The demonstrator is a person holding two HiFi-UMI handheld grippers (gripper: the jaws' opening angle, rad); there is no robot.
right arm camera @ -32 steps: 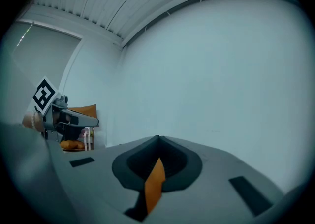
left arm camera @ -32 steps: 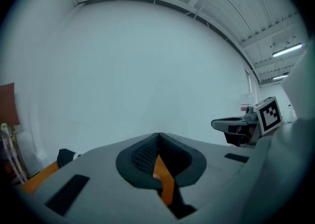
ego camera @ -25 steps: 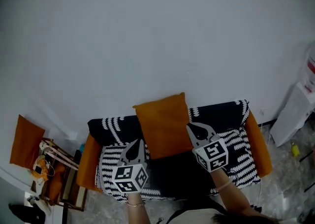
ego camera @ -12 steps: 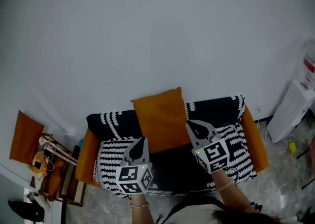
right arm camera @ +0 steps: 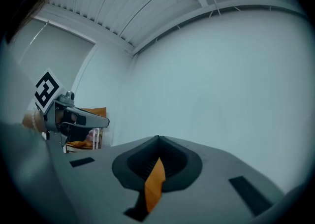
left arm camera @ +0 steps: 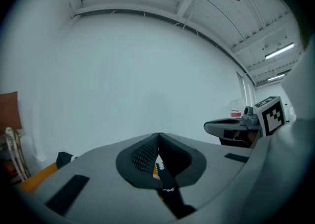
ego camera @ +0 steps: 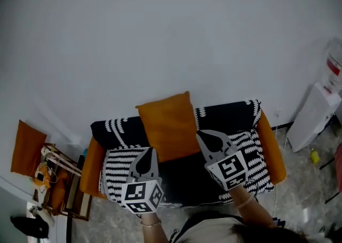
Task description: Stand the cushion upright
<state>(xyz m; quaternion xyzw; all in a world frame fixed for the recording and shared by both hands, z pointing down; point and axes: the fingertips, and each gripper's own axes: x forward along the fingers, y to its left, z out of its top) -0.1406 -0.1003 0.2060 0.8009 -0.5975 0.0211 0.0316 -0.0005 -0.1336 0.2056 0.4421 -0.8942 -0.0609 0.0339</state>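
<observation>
The square orange fabric cushion (ego camera: 165,127) stands propped against the back of the black-and-white patterned sofa (ego camera: 235,118). The left gripper (ego camera: 148,152) and right gripper (ego camera: 200,135), jaws pressed together and empty, have drawn back toward 6 o'clock from its lower corners. The task looks finished.

1. I count two claws: the left claw (ego camera: 148,154) and the right claw (ego camera: 203,136).
2. I see two orange cushions: the cushion (ego camera: 164,125) on the sofa and a second cushion (ego camera: 29,150) at far left.
3. One sofa (ego camera: 270,148).
4. One black-and-white throw (ego camera: 120,162).
5. One wooden rack (ego camera: 67,191).
6. One white dispenser (ego camera: 315,119).
</observation>
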